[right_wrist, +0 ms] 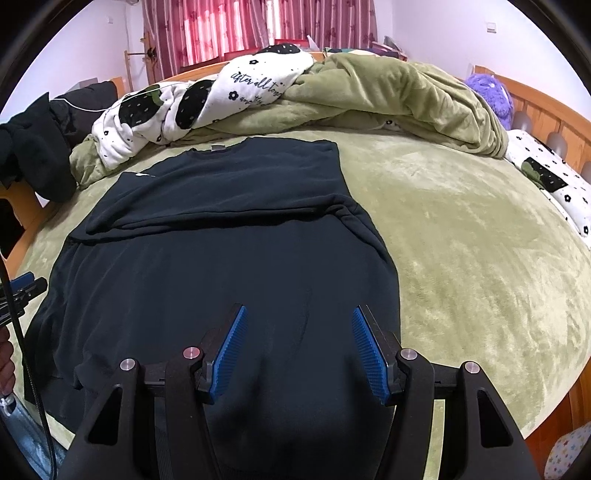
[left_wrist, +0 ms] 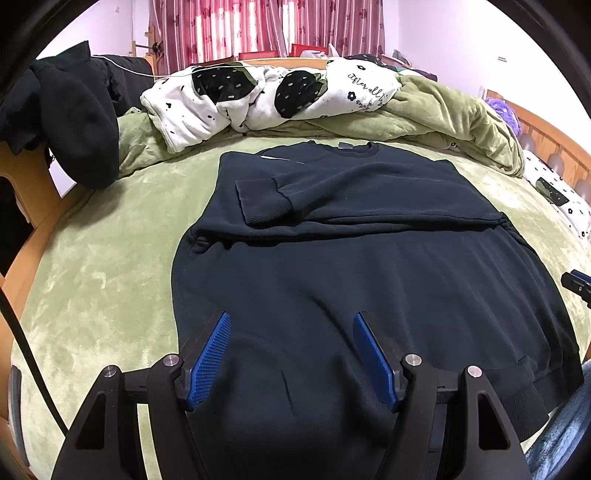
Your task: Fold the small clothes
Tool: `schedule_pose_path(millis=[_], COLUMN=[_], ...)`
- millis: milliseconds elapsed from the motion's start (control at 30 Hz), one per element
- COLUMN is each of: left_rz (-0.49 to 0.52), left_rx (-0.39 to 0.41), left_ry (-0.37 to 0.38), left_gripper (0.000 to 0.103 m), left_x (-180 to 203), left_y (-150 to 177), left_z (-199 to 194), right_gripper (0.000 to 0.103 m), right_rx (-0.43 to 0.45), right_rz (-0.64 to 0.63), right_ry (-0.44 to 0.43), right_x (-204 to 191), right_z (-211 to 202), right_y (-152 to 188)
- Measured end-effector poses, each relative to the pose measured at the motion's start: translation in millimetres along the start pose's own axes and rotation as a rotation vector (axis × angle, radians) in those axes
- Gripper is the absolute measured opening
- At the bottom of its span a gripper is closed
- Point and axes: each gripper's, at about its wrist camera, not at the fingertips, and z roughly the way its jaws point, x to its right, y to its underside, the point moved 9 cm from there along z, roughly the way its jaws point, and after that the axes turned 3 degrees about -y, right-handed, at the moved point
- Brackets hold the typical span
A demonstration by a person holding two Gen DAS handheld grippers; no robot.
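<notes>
Both grippers' spread jaws hover over the dark sweatshirt [left_wrist: 369, 266] hem.

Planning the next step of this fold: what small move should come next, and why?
Probably lower both open grippers, the left hand-held gripper and the right hand-held gripper, onto the near hem of the sweatshirt. Its sleeves already lie folded across the chest, so the bottom half seems next.

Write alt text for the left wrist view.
A dark sweatshirt lies flat on a green bedspread, its sleeves folded across the chest. The open left tongs hover over its near hem, holding nothing. A rumpled white and green duvet is piled behind, before red curtains.
</notes>
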Motion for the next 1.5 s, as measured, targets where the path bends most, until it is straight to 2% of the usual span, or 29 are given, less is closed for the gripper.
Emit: schedule_pose_path(millis=[900, 1500], left_rz=[-0.049, -0.073], left_rx=[-0.034, -0.043], left_ry=[0.012, 0.005], left_gripper=[0.067, 0.067], left_x=[-4, -7], left_y=[5, 10], left_z=[8, 8], right_gripper=[0.058, 0.058], right_rx=[-0.015, 0.001], right_rz=[0.063, 0.034], right_ry=[-0.030, -0.017], right_x=[10, 9], right_z=[1, -1], right_y=[3, 3])
